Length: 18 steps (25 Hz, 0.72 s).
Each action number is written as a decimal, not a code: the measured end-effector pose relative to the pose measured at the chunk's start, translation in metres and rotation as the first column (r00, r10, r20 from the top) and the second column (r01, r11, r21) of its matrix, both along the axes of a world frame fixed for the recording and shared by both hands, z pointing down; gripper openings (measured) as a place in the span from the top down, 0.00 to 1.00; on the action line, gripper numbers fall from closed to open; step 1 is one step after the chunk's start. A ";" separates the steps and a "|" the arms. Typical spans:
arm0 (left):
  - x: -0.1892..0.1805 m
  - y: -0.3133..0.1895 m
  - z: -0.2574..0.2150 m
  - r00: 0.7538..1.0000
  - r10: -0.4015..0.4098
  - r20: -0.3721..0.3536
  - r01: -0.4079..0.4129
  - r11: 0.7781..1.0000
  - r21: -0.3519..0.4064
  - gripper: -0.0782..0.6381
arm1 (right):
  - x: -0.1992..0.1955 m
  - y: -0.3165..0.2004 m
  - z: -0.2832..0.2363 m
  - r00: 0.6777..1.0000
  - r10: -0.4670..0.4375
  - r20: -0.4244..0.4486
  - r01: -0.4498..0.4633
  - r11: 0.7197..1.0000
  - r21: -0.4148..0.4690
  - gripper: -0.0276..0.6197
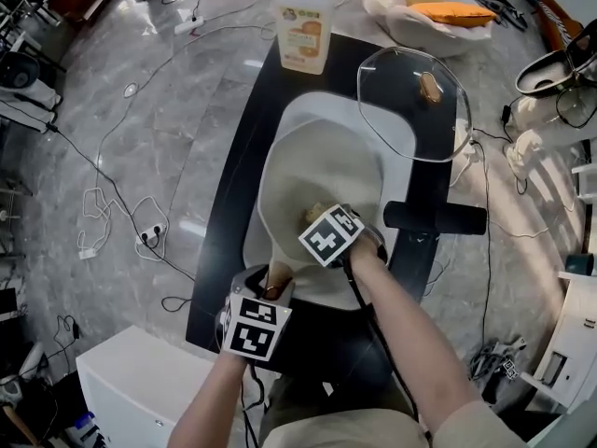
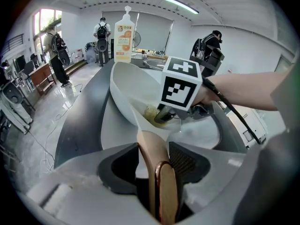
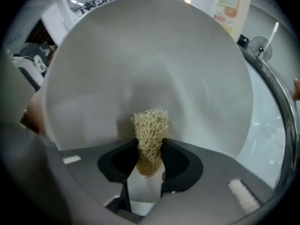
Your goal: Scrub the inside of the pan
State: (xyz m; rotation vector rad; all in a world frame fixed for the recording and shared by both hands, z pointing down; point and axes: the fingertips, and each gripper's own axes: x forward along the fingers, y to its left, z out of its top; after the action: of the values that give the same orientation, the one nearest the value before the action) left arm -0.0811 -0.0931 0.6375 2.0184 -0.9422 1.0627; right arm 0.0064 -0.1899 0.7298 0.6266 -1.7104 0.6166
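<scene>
A white pan [image 1: 317,171] lies tilted in the white sink [image 1: 396,138], its inside facing me. Its tan, copper-tipped handle [image 2: 157,172] runs back between the jaws of my left gripper [image 2: 154,165], which is shut on it; from the head view that gripper [image 1: 270,292] is at the pan's near edge. My right gripper [image 1: 325,217] reaches down into the pan, shut on a straw-coloured loofah scrubber [image 3: 150,130]. The scrubber's tip rests against the pan's inner wall [image 3: 150,55]. In the left gripper view the scrubber [image 2: 152,114] shows low in the pan under the right gripper's marker cube [image 2: 180,81].
A glass lid [image 1: 410,101] lies over the sink's far right corner. A dish-soap bottle [image 1: 303,21] stands at the counter's far end, beside a bag with an orange item [image 1: 438,12]. A black cylinder [image 1: 434,217] lies right of the sink. Cables trail over the floor [image 1: 121,203].
</scene>
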 end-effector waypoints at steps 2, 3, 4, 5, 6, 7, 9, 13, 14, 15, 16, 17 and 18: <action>0.000 -0.001 0.000 1.000 -0.002 0.000 0.002 1.000 0.001 0.60 | -0.027 0.015 -0.013 0.993 -0.113 0.034 0.113 0.994 0.004 0.73; -0.001 -0.001 0.000 1.000 -0.003 0.000 0.003 1.000 0.001 0.60 | -0.041 0.018 -0.019 0.987 -0.151 0.048 0.150 0.988 0.027 0.73; -0.002 -0.001 0.000 1.000 -0.002 0.000 0.002 1.000 0.001 0.60 | -0.053 0.018 -0.026 0.984 -0.165 0.067 0.161 0.985 0.055 0.73; -0.002 0.000 0.000 1.000 0.001 -0.001 -0.001 1.000 0.000 0.60 | -0.063 0.015 -0.033 0.983 -0.154 0.101 0.146 0.986 0.079 0.73; -0.002 0.000 -0.001 1.000 0.004 0.000 -0.004 1.000 0.001 0.60 | -0.071 0.010 -0.040 0.981 -0.123 0.150 0.110 0.990 0.093 0.73; -0.002 0.001 -0.002 1.000 0.006 0.002 -0.006 1.000 0.003 0.60 | -0.078 0.004 -0.046 0.975 -0.083 0.208 0.064 0.993 0.097 0.73; -0.002 0.001 -0.002 1.000 0.001 0.004 -0.001 1.000 0.008 0.60 | -0.085 -0.009 -0.056 0.954 -0.017 0.300 -0.014 0.995 0.102 0.73; -0.002 0.000 -0.002 1.000 0.001 0.004 -0.001 1.000 0.017 0.60 | -0.090 -0.043 -0.059 0.934 0.034 0.356 -0.108 0.976 0.190 0.73; -0.002 0.001 -0.001 1.000 0.000 0.004 0.000 1.000 0.018 0.60 | -0.089 -0.052 -0.061 0.927 0.058 0.372 -0.144 0.967 0.209 0.73; -0.002 0.001 -0.001 1.000 -0.001 0.005 0.000 1.000 0.022 0.60 | -0.088 -0.062 -0.062 0.919 0.082 0.386 -0.181 0.957 0.229 0.73; -0.003 0.001 -0.001 1.000 -0.002 0.006 0.001 1.000 0.025 0.60 | -0.086 -0.071 -0.064 0.914 0.099 0.393 -0.210 0.944 0.253 0.73; -0.003 0.000 -0.001 1.000 -0.002 0.007 0.002 1.000 0.028 0.60 | -0.083 -0.080 -0.066 0.914 0.108 0.392 -0.231 0.931 0.282 0.73; -0.003 0.000 -0.001 1.000 -0.003 0.007 0.003 1.000 0.029 0.60 | -0.079 -0.089 -0.067 0.917 0.112 0.384 -0.243 0.918 0.313 0.73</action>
State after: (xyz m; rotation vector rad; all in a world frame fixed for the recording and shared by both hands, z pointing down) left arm -0.0838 -0.0929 0.6368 2.0377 -0.9697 1.0607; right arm -0.0728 -0.2789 0.6631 0.9858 -2.1516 0.5791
